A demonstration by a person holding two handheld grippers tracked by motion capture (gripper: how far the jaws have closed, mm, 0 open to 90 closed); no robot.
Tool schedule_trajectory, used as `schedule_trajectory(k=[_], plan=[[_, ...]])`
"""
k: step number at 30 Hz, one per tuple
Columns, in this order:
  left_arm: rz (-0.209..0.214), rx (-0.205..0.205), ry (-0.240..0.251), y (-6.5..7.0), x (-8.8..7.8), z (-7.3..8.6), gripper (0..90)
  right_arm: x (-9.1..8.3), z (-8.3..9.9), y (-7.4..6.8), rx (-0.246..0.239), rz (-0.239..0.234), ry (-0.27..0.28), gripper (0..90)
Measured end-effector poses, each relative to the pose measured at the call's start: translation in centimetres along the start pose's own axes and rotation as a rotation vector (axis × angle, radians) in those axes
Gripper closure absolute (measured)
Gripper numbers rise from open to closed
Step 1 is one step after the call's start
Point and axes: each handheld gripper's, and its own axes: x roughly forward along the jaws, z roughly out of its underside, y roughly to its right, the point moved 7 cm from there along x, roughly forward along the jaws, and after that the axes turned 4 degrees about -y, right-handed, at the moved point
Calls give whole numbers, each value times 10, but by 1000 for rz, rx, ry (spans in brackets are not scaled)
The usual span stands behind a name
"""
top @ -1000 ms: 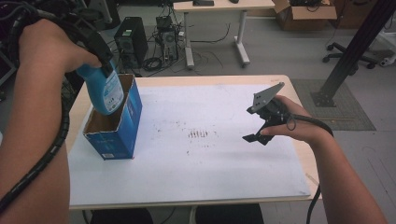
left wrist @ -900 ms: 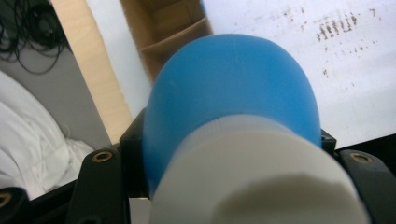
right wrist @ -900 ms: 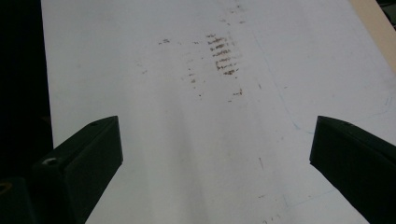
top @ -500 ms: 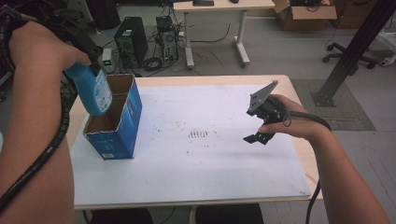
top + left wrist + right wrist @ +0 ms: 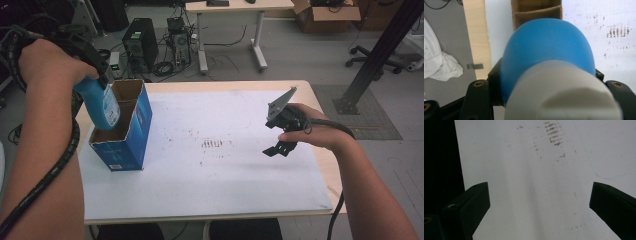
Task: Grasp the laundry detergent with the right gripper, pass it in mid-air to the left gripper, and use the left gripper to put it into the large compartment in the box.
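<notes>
My left gripper (image 5: 99, 82) is shut on a blue bottle (image 5: 104, 106) with a white cap (image 5: 564, 92), gripping it near the cap end. The bottle hangs bottom-down and tilted at the top opening of a blue cardboard box (image 5: 131, 137), over its near compartment. In the left gripper view the bottle (image 5: 549, 50) hides most of the box (image 5: 536, 10), whose brown inside and divider show beyond it. My right gripper (image 5: 273, 136) hovers over the right part of the white table top (image 5: 215, 185), open, with nothing between its jaws (image 5: 539, 202).
The box stands upright at the table's left edge. Faint brown marks (image 5: 212, 144) lie on the table's middle. Behind the table stand a computer tower (image 5: 140, 45), a second desk (image 5: 230, 30) and a black post (image 5: 380, 50).
My left hand has brought the bottle down and a little to the left, closer into the box's opening. The right hand has stayed where it was.
</notes>
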Motion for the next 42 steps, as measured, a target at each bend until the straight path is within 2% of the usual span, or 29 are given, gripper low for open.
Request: schedule_trajectory(k=[7, 14, 19, 23, 25, 28, 35, 42], plan=[[4, 1, 0, 1, 12, -1, 388, 0, 0, 0, 1, -16, -28, 29], [-3, 7, -15, 2, 30, -2, 388, 0, 1, 0, 6, -21, -29, 31], [-9, 15, -28, 2, 42, -2, 388, -2, 1, 0, 12, -19, -25, 30], [16, 29, -36, 1, 57, -1, 388, -1, 1, 0, 1, -16, -26, 30], [14, 39, -39, 1, 63, -1, 388, -1, 1, -1, 3, -18, -29, 31], [4, 39, -45, 2, 71, 0, 388, 0, 0, 0, 3, -18, -26, 31], [9, 33, -30, 2, 84, -1, 388, 1, -3, 0, 3, -19, -13, 28], [4, 40, -52, 8, 106, -2, 389, 3, -2, 0, 3, -21, -7, 31]])
